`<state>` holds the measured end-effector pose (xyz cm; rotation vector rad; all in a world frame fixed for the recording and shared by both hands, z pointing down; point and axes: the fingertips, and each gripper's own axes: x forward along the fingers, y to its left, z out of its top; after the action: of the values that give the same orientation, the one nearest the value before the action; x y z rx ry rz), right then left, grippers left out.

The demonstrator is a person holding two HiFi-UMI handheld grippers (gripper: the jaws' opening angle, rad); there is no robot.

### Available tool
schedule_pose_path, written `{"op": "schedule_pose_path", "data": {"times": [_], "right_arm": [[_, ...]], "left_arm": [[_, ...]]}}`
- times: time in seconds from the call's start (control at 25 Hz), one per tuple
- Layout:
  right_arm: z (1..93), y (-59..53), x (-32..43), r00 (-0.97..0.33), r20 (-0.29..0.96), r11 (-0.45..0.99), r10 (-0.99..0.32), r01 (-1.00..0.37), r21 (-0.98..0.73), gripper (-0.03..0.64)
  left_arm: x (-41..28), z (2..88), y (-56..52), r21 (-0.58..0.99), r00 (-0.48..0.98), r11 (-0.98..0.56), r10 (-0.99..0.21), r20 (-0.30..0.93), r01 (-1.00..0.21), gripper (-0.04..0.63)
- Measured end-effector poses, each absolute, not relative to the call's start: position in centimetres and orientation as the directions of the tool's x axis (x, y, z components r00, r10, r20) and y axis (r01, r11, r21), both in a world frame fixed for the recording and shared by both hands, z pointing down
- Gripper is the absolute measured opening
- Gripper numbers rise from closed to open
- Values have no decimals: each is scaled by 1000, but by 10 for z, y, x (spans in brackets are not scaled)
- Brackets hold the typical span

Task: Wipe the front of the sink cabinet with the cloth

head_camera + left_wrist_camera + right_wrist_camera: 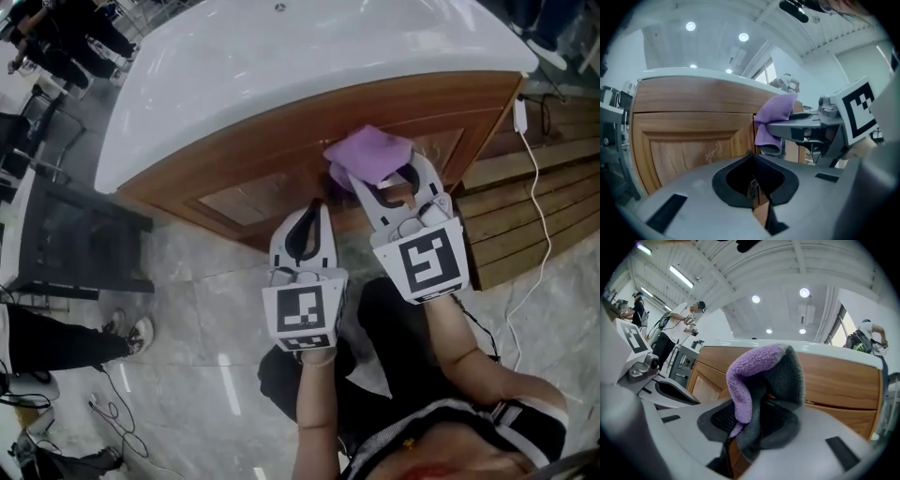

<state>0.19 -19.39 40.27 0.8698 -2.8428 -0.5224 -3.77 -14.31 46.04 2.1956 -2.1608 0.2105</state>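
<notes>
Cloth, head view: purple and fluffy, bunched at the tips of the right gripper, at or just short of the cabinet front; contact cannot be told. The wad probably leads so that fabric, not plastic, meets the wood.
Cabinet front, head view: warm varnished wood with a recessed panel, straight ahead of both grippers, under a glossy white sink top.
Left gripper, left gripper view: jaws together on nothing, held off the panel, cloth beside and above; likely parked clear of the wiping path.
Cloth, right gripper view: clamped between closed jaws, lilac pile one face, grey the other, folded over the tips like padding.
</notes>
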Motion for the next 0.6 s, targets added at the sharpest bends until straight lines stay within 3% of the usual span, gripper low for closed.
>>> {"op": "schedule_pose_path", "data": {"times": [0.6], "right_arm": [[402, -194, 6, -834, -27, 764, -552, -518, 385, 161]], "left_arm": [[-23, 464, -162, -53, 89, -94, -991, 104, -994, 0]]}}
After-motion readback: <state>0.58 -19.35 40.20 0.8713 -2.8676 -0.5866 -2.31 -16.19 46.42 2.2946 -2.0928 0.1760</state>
